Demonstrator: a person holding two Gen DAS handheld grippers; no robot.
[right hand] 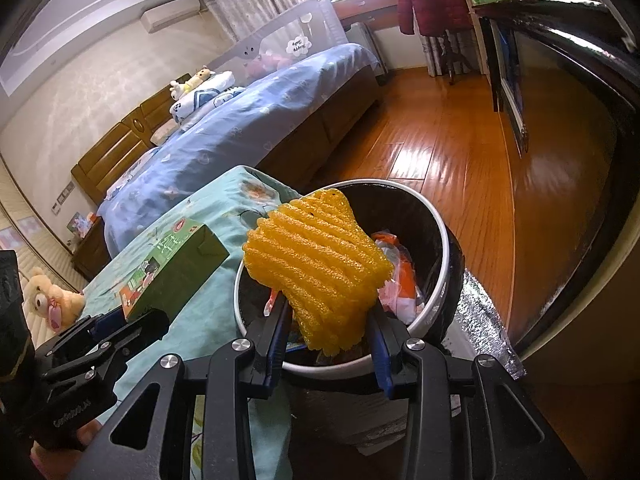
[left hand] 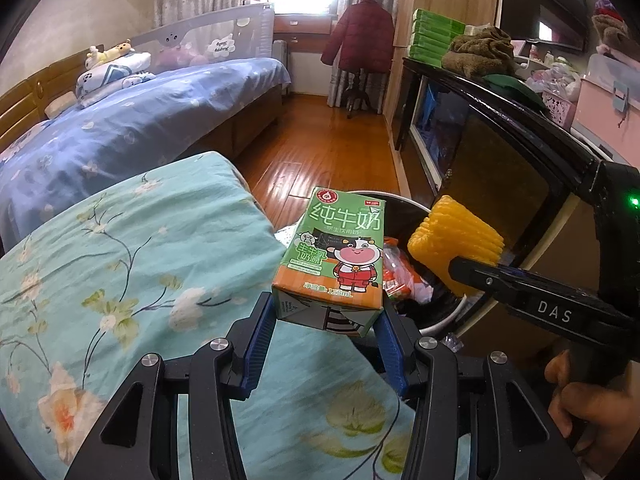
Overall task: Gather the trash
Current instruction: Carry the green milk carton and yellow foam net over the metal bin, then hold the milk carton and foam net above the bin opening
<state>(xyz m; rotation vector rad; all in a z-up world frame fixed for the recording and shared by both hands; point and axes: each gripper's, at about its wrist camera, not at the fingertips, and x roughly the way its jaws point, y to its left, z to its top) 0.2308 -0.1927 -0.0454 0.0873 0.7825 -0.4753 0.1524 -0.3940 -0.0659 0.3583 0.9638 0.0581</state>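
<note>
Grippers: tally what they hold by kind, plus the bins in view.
Milk cartons: 1, the carton in the left gripper.
Foam nets: 1, the yellow net in the right gripper, over the bin.
Bins: 1, the bin with wrappers already inside.
Total: 3

Both grippers tilt downward side by side. The left gripper [left hand: 326,320] is clamped on something, and so is the right gripper [right hand: 330,332]; a hand [left hand: 588,396] holds the right one's handle.
</note>
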